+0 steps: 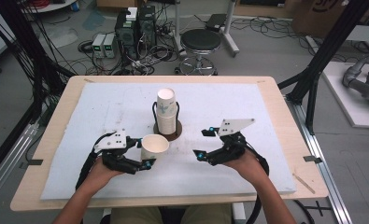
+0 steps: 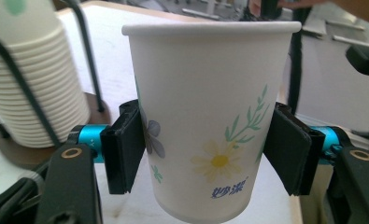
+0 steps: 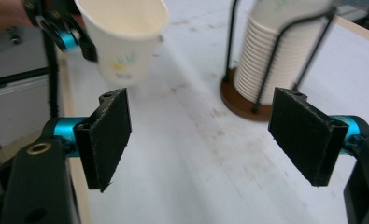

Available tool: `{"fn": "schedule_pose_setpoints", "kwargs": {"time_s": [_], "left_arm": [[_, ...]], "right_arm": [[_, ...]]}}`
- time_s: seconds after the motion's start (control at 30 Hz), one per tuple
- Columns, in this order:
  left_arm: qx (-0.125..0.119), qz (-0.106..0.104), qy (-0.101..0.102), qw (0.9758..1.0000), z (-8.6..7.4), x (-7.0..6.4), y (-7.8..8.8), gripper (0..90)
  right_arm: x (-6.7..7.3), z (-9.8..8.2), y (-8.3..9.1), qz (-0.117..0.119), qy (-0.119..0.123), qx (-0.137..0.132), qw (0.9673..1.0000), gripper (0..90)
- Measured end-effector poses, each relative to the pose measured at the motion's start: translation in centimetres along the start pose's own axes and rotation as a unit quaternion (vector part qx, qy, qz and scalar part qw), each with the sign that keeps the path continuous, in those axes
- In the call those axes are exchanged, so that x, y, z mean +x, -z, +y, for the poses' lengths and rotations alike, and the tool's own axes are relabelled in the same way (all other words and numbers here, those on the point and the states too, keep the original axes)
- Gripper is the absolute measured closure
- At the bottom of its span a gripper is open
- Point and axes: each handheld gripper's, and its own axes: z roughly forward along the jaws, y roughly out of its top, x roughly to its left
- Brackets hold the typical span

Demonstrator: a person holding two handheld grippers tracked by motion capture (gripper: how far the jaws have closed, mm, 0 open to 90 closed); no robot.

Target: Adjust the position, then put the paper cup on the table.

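A paper cup [image 1: 154,146] printed with flowers stands upright between the jaws of my left gripper [image 1: 144,153], left of the table's centre. In the left gripper view both black pads press on the sides of the cup [image 2: 210,102], so my left gripper [image 2: 210,158] is shut on it. A tall stack of the same cups [image 1: 166,109] sits in a black wire holder behind it. My right gripper [image 1: 202,143] is to the right of the cup, apart from it. In the right gripper view my right gripper [image 3: 205,135] stands open over the bare mat, with the held cup [image 3: 126,37] ahead at upper left.
A white mat [image 1: 102,107] covers most of the wooden table [image 1: 285,121]. The holder's round brown base [image 1: 176,133] rests at the mat's middle, with the cup stack [image 3: 275,56] near my right jaw. A stool [image 1: 200,42] and cabled equipment stand on the floor beyond.
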Motion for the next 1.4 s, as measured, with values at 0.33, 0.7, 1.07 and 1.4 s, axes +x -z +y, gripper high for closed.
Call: {"fn": "schedule_pose_setpoints", "kwargs": {"time_s": [0.33,0.7,1.07,1.4], "left_arm": [[-0.054,0.078,0.003,0.9954,-1.2,0.8,2.1,33.3],[-0.096,0.132,0.010,0.9866,-2.6,2.0,4.3,32.9],[-0.112,0.136,0.013,0.9843,-2.8,1.8,4.8,32.7],[-0.132,0.145,0.024,0.9802,-3.0,2.4,5.4,32.7]], "right_arm": [[-0.8,-4.1,1.9,-0.087,-0.026,-0.022,0.9957,21.9],[-1.9,-5.8,3.3,-0.135,-0.055,-0.028,0.9889,21.9],[-1.9,-6.1,3.9,-0.141,-0.057,-0.036,0.9877,22.0],[-1.9,-6.2,3.9,-0.143,-0.058,-0.034,0.9874,22.0]]}}
